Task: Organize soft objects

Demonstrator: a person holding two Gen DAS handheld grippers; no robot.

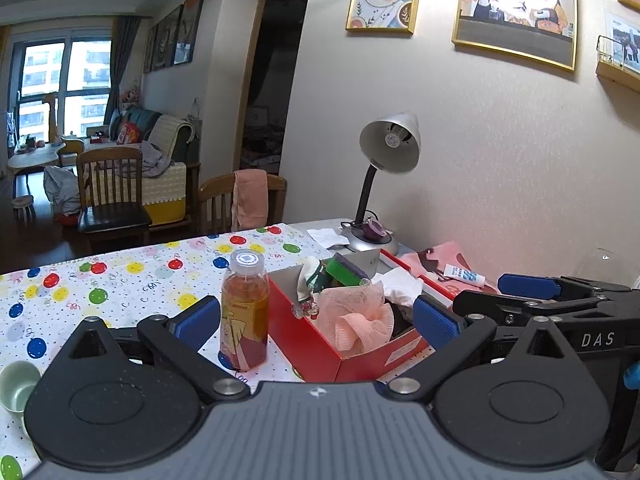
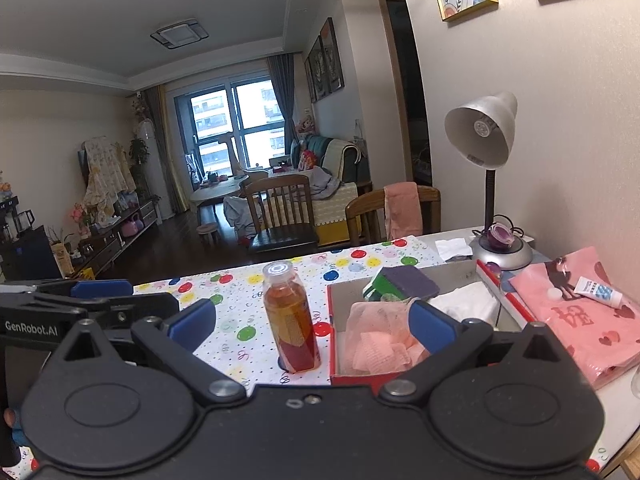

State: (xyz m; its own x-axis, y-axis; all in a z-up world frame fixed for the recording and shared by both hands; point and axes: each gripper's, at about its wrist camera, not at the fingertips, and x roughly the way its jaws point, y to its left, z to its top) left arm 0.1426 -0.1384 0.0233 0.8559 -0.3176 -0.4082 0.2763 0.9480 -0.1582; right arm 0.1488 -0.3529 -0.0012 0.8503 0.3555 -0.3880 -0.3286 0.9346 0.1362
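Right now the soft things sit gathered in a red cardboard box [image 1: 352,344] whose walls are grey inside: a pink mesh bath pouf [image 1: 356,320], ruffled and airy, fills its near end, with a green sponge topped by a dark purple scouring layer [image 2: 404,282] and crumpled white cloth [image 2: 468,300] behind it, and in the left wrist view a small white-and-green item [image 1: 314,280] stands against the far wall — too small to identify. Just beside the box on its left stands a clear plastic bottle [image 1: 245,312] of amber drink, upright, with a white cap. The left gripper [image 1: 318,322] hangs in front of the box with its blue ribbed pads spread wide, gripping nothing; the right gripper [image 2: 312,322] is likewise wide open and empty, its right pad [image 2: 430,326] overlapping the pouf in view. To the right of the box lies a glossy pink packet [image 2: 580,320] printed with hearts, a small white tube [image 2: 598,286] resting on it. The table [image 1: 120,288] wears a white cloth dotted with coloured balloons — a pale green cup [image 1: 16,386] sits at its near left edge. A silver gooseneck desk lamp [image 2: 488,152] stands against the textured cream wall beneath gold-framed pictures [image 1: 516,8]. Beyond are wooden chairs [image 2: 280,208], one draped with a pink towel [image 2: 402,208], then a sofa and a large window.
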